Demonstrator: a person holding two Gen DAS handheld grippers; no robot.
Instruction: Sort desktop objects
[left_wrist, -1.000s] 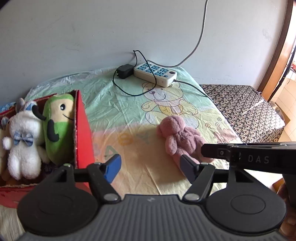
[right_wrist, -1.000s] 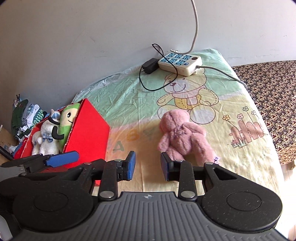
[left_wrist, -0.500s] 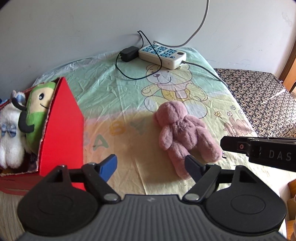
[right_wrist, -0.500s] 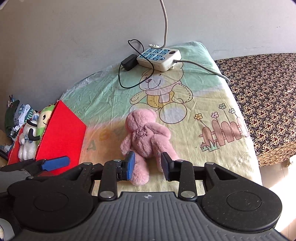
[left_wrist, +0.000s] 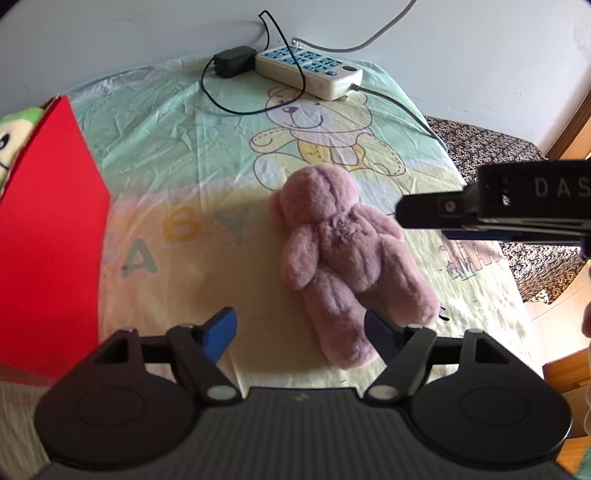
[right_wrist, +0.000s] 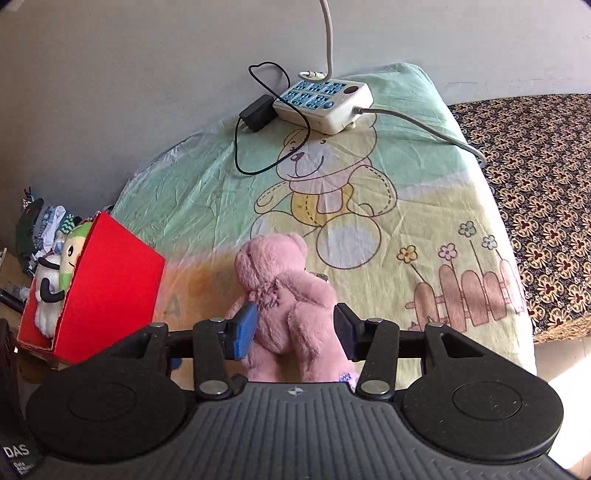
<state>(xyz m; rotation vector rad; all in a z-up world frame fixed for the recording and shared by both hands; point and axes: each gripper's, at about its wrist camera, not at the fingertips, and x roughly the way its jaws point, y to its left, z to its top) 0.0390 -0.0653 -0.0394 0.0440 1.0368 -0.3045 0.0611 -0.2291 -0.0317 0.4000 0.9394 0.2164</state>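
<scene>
A pink teddy bear (left_wrist: 332, 240) lies on its back on the baby-print sheet (left_wrist: 177, 155), legs toward me. My left gripper (left_wrist: 299, 330) hangs open just short of its feet, the right fingertip (left_wrist: 376, 332) beside one leg. My right gripper (right_wrist: 294, 328) is open, with the teddy bear (right_wrist: 288, 295) and its lower body between the fingers. One finger (left_wrist: 461, 210) of the right gripper shows over the bear's side in the left wrist view. A red box (right_wrist: 110, 288) at the left holds a white plush (right_wrist: 48, 295) and a green plush (right_wrist: 74, 247).
A white power strip (right_wrist: 321, 99) with a black adapter (right_wrist: 256, 112) and looping cables lies at the far end by the wall. A dark patterned surface (right_wrist: 535, 184) adjoins on the right. A pile of clothes (right_wrist: 44, 225) lies beyond the red box (left_wrist: 48, 240).
Both grippers have moved in on the bear. The right gripper's fingers have spread wider and now straddle the bear's lower body. The red box has slid toward the left edge of the left wrist view.
</scene>
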